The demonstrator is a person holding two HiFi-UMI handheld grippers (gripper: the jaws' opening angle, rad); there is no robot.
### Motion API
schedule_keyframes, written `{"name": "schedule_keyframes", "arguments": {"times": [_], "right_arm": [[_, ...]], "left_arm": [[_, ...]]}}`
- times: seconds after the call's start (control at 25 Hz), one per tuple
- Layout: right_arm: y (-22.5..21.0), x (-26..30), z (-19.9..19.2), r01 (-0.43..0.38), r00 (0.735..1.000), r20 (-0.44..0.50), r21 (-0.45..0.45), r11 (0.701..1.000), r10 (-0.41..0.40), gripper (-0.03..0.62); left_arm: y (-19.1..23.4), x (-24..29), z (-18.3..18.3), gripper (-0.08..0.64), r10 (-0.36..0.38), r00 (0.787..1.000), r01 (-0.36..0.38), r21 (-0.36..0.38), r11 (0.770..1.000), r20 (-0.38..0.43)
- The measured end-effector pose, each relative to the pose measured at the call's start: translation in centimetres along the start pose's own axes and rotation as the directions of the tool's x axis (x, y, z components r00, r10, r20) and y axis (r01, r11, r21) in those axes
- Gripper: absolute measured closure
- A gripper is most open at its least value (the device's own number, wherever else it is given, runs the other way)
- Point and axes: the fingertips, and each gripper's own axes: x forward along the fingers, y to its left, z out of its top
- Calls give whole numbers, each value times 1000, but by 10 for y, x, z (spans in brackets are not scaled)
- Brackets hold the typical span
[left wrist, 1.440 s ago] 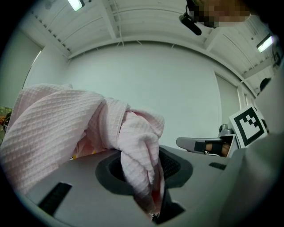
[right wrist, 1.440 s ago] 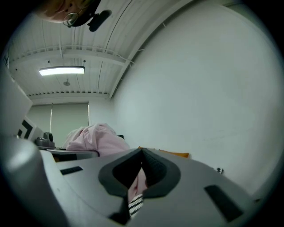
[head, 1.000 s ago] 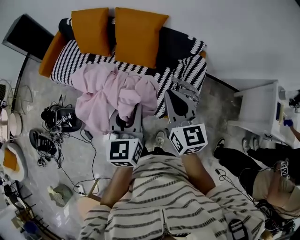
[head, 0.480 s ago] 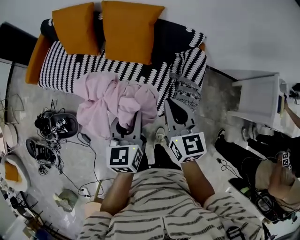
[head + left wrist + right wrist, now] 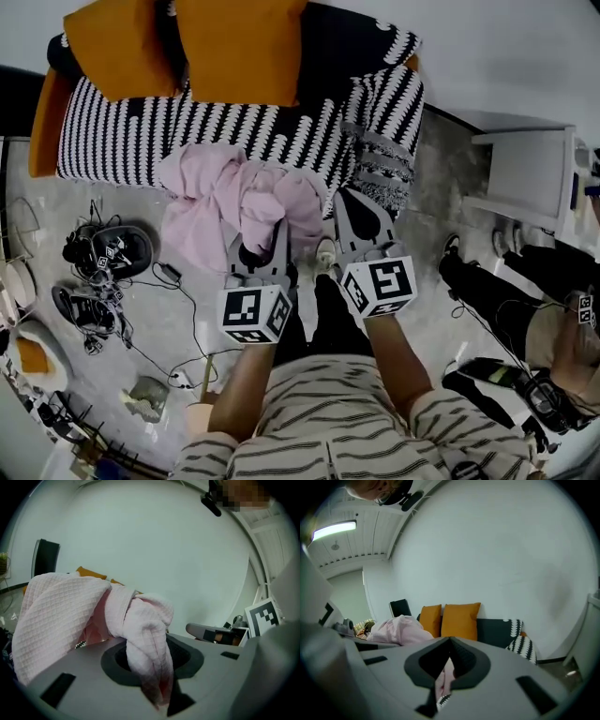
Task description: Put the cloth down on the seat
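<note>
Here the left gripper (image 5: 261, 246) pinches the pink cloth (image 5: 230, 202), the right gripper (image 5: 356, 202) closed.

Home living room: striped sofa (image 5: 187, 131), 2 orange cushions (image 5: 239, 47), shoes (image 5: 108, 253) nearby.

Cushions (image 5: 239, 47) cropped at top; cloth (image 5: 230, 197) end hidden in left tool (image 5: 261, 246).

The head view looks steeply down, with the sofa (image 5: 187, 131) at 12 o'clock. Both gripper views face it from low down, sharing its orange cushions (image 5: 461, 620).
</note>
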Motion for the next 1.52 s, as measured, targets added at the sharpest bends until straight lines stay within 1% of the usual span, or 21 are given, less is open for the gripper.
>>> {"name": "schedule_keyframes", "arguments": {"times": [0.16, 0.32, 0.52, 0.84, 1.04, 1.2, 1.52], "right_arm": [[-17, 18, -23, 30, 999, -24, 11, 999, -29, 578], [-30, 29, -45, 51, 998, -40, 26, 998, -50, 578], [-46, 41, -69, 79, 996, -54, 55, 995, -76, 578], [-63, 57, -98, 113, 992, -68, 106, 988, -106, 578], [-75, 68, -111, 124, 990, -74, 101, 987, -117, 578], [-85, 73, -121, 150, 987, -72, 126, 981, -142, 578], [-102, 78, -139, 172, 984, -83, 159, 972, -161, 578]], "left_arm": [[20, 25, -19, 436, 12, 1000, -13, -41, 999, -27], [34, 49, -38, 436, 23, 999, -26, -53, 998, -46], [43, 81, -57, 436, 11, 998, -15, -76, 997, -63], [45, 126, -92, 436, -25, 992, 19, -49, 999, -124], [45, 153, -109, 436, -49, 987, 46, -27, 999, -155], [45, 171, -122, 434, -66, 981, 67, -3, 998, -180], [51, 207, -158, 434, -65, 965, 60, -27, 998, -255]]}}
